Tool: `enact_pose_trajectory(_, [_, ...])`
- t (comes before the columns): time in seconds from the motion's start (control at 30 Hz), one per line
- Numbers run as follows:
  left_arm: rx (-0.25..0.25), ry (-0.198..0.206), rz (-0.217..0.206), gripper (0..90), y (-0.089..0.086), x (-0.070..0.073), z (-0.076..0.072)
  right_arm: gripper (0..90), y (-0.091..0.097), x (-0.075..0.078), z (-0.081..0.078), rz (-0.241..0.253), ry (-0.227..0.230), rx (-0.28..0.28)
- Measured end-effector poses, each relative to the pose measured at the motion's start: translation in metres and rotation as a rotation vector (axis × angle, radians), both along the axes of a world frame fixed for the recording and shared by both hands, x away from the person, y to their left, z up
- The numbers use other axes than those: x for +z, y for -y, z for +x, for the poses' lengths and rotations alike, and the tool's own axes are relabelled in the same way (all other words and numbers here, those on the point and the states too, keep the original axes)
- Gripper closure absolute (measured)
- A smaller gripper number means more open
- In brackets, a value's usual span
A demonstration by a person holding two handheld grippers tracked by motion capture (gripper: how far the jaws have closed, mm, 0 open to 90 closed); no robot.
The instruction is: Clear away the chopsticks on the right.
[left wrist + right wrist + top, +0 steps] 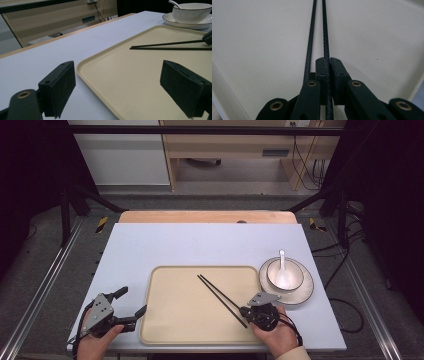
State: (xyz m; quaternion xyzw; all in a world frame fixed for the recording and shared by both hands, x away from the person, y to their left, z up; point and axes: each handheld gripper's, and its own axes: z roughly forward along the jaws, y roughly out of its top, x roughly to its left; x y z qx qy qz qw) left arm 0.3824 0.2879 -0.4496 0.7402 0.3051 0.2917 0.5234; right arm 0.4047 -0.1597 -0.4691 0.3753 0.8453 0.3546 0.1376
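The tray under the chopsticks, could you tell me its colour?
Pale cream-beige tray, plain; clearest in the high view.

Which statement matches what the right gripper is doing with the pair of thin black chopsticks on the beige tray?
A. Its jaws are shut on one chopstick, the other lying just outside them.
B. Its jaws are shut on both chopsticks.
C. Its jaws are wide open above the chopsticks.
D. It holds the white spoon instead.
A: in the right gripper view the right gripper pinches one black chopstick between its closed jaws, while the other chopstick runs alongside, outside the left jaw, over the beige tray.
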Motion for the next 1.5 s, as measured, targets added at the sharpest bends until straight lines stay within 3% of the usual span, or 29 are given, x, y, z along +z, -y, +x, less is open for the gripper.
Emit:
enact_pose_trajectory(0.1, [-0.004,-0.001,0.002,12.7,0.0,0.0,0.0,83.5,-0.002,0.0,-0.001,0.017,-0.005,0.014])
enact_pose_trajectory(0.37, [-0.02,-0.004,-0.003,13.8,0.003,0.003,-0.001,73.6,0.01,0.007,-0.01,0.091,0.059,0.004])
enact_pose_trajectory(0.57, [-0.042,-0.013,-0.003,15.1,0.01,0.005,-0.001,49.5,0.015,0.003,-0.008,0.115,0.101,-0.026])
enact_pose_trajectory(0.7, [-0.057,-0.02,-0.012,17.5,0.017,0.011,-0.004,30.6,0.017,0.008,-0.008,0.132,0.161,-0.049])
enact_pose_trajectory(0.8, [-0.072,-0.038,0.018,18.7,0.029,0.016,-0.005,17.5,0.02,0.013,-0.01,0.137,0.189,-0.043])
enact_pose_trajectory(0.9, [-0.101,-0.08,0.062,23.6,0.049,0.022,-0.002,7.5,0.028,0.016,-0.014,0.132,0.21,-0.041])
enact_pose_trajectory(1.0, [-0.141,-0.094,0.12,32.9,0.073,0.029,0.005,5.5,0.036,0.018,-0.018,0.134,0.222,-0.054])
enact_pose_trajectory(1.2, [-0.154,-0.136,0.171,43.8,0.109,0.034,0.03,8.6,0.053,0.022,-0.024,0.144,0.272,-0.11])
enact_pose_trajectory(1.33, [-0.152,-0.199,0.18,55.3,0.124,0.026,0.049,8.8,0.062,0.023,-0.028,0.14,0.314,-0.134])
enact_pose_trajectory(1.5, [-0.151,-0.263,0.247,75.1,0.144,0.016,0.066,9.5,0.067,0.023,-0.03,0.148,0.32,-0.147])
